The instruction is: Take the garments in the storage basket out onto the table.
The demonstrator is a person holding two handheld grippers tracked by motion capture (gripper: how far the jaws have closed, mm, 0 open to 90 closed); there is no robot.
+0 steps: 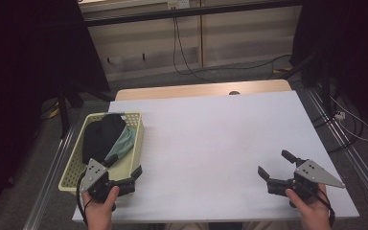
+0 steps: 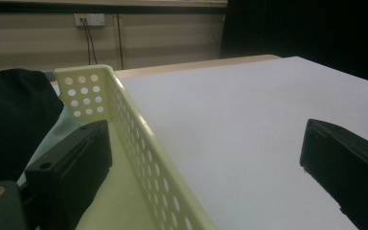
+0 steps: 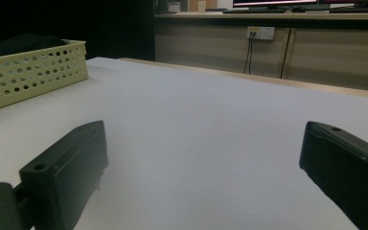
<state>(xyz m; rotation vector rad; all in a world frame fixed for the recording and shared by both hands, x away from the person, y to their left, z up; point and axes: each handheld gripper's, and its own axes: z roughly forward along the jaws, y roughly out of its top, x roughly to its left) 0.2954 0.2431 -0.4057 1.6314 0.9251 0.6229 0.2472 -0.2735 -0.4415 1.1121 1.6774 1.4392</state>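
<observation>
Approach step — left gripper (image 1: 135, 175) jaws open astride basket (image 1: 138, 139) wall, right gripper (image 1: 274, 167) jaws open, empty — next: reach for black cloth (image 1: 100, 136).

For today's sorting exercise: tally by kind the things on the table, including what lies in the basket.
Basket: 1
Black cloth: 1
Pale green cloth: 1
Grippers, left and right: 2
Total: 5

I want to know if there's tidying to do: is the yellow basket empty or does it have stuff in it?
Not empty. The yellow basket holds a bunched black cloth and a pale green cloth lying beside it.
</observation>
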